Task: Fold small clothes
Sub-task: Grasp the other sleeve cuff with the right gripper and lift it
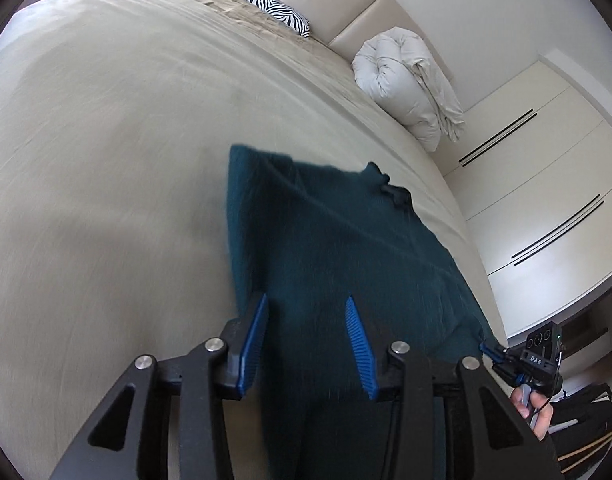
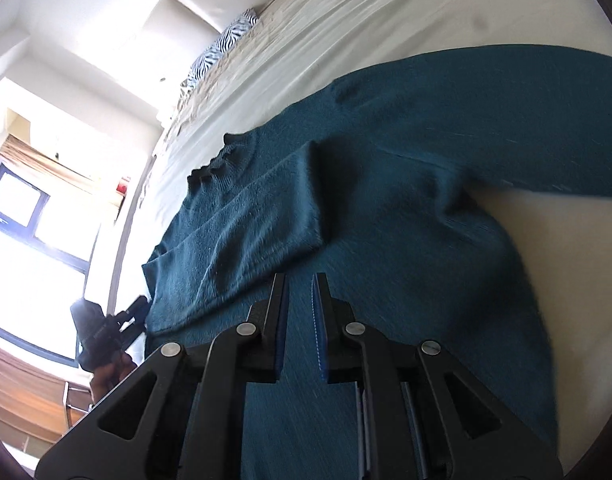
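Observation:
A dark teal knit sweater [image 1: 338, 248] lies spread on a beige bed [image 1: 106, 160]. In the right wrist view the sweater [image 2: 386, 184] has one sleeve folded over its body and the other stretched to the right. My left gripper [image 1: 306, 312] is open, its blue pads just above the sweater's near edge, holding nothing. My right gripper [image 2: 300, 284] hovers over the sweater's hem with a narrow gap between its fingers and nothing clearly pinched. The right gripper also shows in the left wrist view [image 1: 491, 350], at the sweater's corner. The left gripper shows in the right wrist view [image 2: 136, 307], beside the sweater's left edge.
A zebra-print pillow [image 1: 262, 0] and a rolled white duvet [image 1: 406, 84] lie near the padded headboard [image 1: 330, 8]. White wardrobe doors [image 1: 546, 184] stand beyond the bed's right side. A bright window [image 2: 26, 216] is left of the bed.

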Demonstrator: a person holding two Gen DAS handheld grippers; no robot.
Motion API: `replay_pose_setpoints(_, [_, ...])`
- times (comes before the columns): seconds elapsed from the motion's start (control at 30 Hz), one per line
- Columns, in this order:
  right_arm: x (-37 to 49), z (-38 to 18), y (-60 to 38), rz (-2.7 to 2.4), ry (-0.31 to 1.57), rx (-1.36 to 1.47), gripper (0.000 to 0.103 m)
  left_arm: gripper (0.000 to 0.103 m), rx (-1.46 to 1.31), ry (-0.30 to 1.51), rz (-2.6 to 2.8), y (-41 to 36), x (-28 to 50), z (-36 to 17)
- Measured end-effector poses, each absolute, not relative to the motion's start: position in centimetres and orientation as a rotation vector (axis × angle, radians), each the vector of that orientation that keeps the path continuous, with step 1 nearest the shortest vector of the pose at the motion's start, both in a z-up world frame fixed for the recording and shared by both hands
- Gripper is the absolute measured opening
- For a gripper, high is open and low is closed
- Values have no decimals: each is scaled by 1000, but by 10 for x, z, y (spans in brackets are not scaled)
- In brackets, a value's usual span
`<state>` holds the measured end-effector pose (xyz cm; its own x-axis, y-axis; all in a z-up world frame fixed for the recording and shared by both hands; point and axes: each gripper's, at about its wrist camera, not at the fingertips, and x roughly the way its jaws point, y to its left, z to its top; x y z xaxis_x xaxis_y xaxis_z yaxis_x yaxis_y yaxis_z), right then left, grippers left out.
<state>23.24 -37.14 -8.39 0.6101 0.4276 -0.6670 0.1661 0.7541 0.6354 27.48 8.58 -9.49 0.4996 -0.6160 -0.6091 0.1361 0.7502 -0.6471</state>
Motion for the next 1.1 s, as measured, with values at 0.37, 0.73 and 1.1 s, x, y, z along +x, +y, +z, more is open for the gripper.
replay_pose_setpoints(0.37, [118, -75, -539, -194, 664, 970, 53, 69, -554, 938, -462, 72, 198, -75])
replay_pose_setpoints(0.73, [37, -115, -660, -339, 401, 1341, 71, 79, -579, 937, -524, 12, 189, -59])
replay_pose_setpoints(1.1, [90, -125, -699, -413, 447, 1295, 12, 78, -555, 984, -531, -13, 182, -61])
